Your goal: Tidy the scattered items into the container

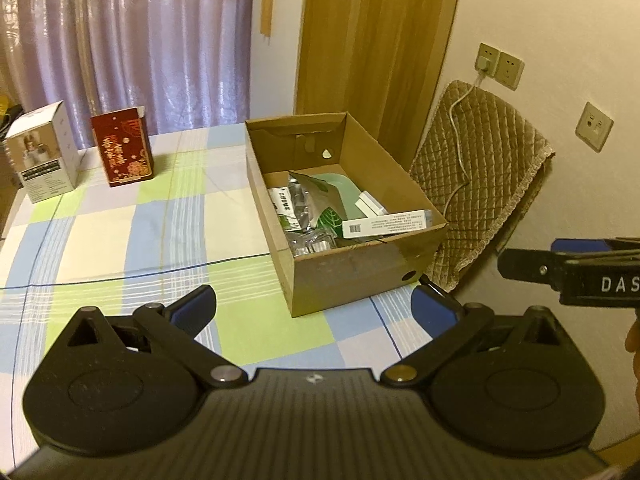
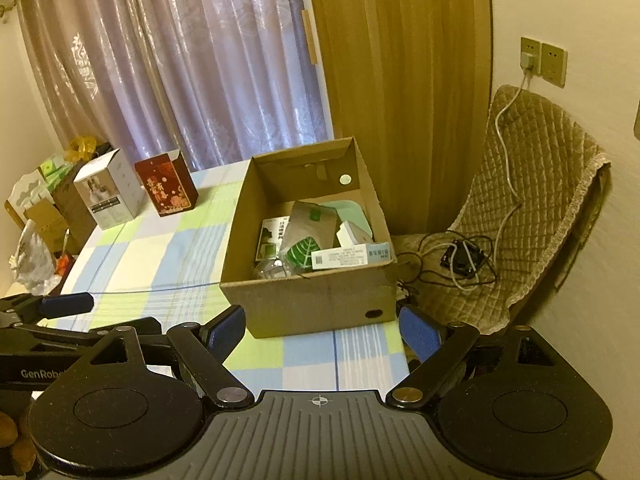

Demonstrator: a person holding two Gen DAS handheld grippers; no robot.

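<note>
Both tongs, left (image 1: 314, 306) and right (image 2: 322, 330), are spread wide and hold nothing. A cardboard box (image 1: 360, 268) with packets is seen at frame centre; a red box (image 1: 122, 146) stands upper left.

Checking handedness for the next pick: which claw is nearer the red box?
Left. The left claw sits open on the red box side; the right claw, also open, is farther right, before the cardboard box.

Brown box (image 1: 360, 268), red carton (image 1: 122, 146) with gold print, white carton (image 1: 42, 160), checked cloth (image 1: 140, 220) in blue, green and cream, lilac curtain (image 1: 140, 40).
</note>
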